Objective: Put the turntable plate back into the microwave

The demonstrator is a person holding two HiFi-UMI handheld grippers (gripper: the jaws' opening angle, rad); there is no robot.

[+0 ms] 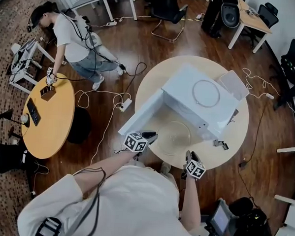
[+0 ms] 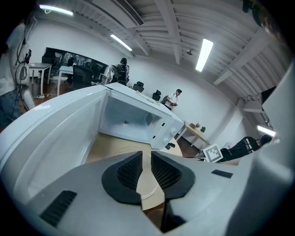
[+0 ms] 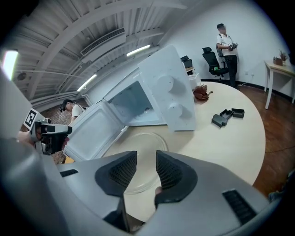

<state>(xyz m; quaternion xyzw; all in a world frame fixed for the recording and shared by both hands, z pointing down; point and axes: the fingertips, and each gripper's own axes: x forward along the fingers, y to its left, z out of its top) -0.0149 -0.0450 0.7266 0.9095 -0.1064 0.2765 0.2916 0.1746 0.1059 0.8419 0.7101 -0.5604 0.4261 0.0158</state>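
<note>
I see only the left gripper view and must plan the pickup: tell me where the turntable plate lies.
Observer: The glass turntable plate lies flat on the round table, directly before the open microwave.
Operator: Report the right tongs.
Observer: The right gripper has its tongs apart, empty, pointed at the plate.
Operator: Check the microwave's top.
Observer: A thin ring lies on it.
</note>
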